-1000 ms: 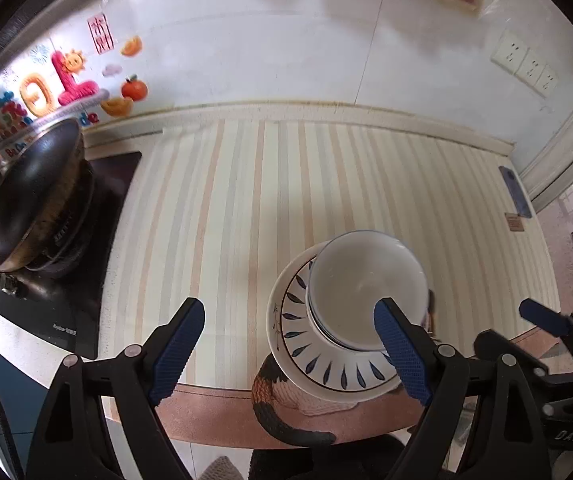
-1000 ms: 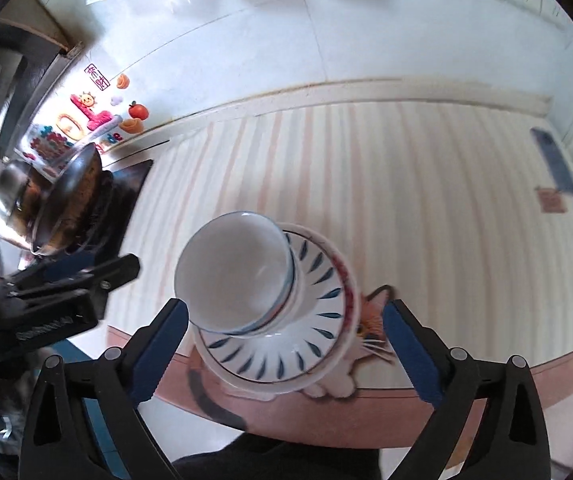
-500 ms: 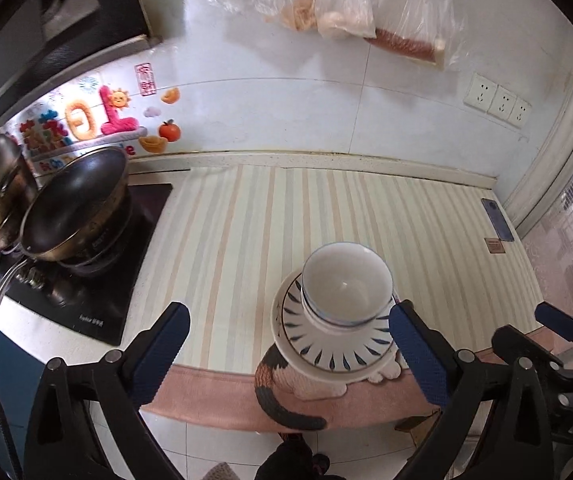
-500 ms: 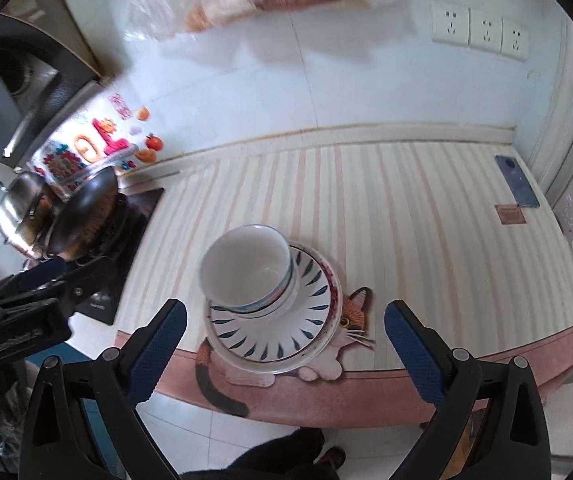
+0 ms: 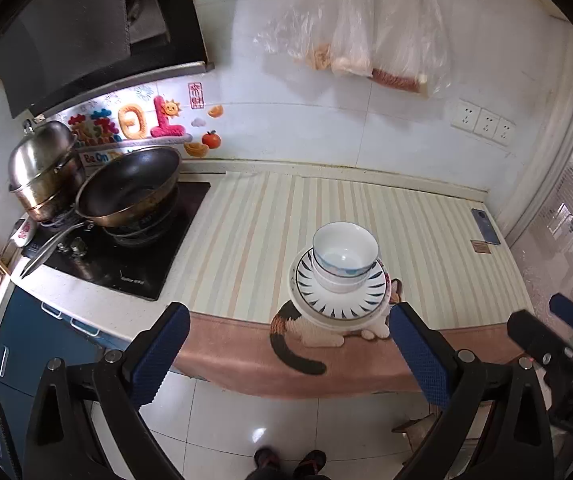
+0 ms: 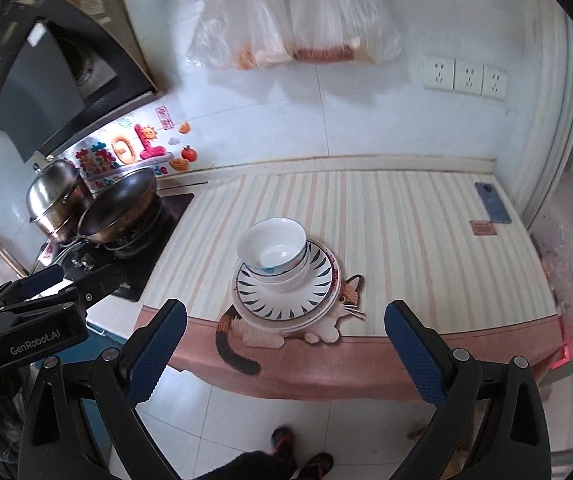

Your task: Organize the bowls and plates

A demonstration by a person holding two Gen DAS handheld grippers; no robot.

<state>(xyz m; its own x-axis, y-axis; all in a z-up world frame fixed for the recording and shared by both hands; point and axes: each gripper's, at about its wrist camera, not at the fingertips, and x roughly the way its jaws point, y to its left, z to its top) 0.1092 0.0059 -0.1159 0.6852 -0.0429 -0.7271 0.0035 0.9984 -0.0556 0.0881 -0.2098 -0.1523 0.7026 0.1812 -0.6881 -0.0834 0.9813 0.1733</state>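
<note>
Stacked white bowls (image 5: 344, 258) with blue trim sit on a stack of plates (image 5: 340, 300) with a blue leaf rim, near the counter's front edge; they also show in the right wrist view as bowls (image 6: 274, 256) on plates (image 6: 286, 300). My left gripper (image 5: 290, 356) is open and empty, held back over the floor in front of the counter. My right gripper (image 6: 286, 356) is open and empty, also back from the counter edge.
A striped mat with a cat picture (image 5: 310, 332) covers the counter (image 5: 426, 240). A black wok (image 5: 130, 192) and a steel pot (image 5: 42, 172) stand on the stove at the left. A phone (image 5: 485, 231) lies at the right. Plastic bags (image 5: 358, 40) hang on the wall.
Both grippers have pulled back and up from the stack, away from the counter. The bowls and plates have stayed in place.
</note>
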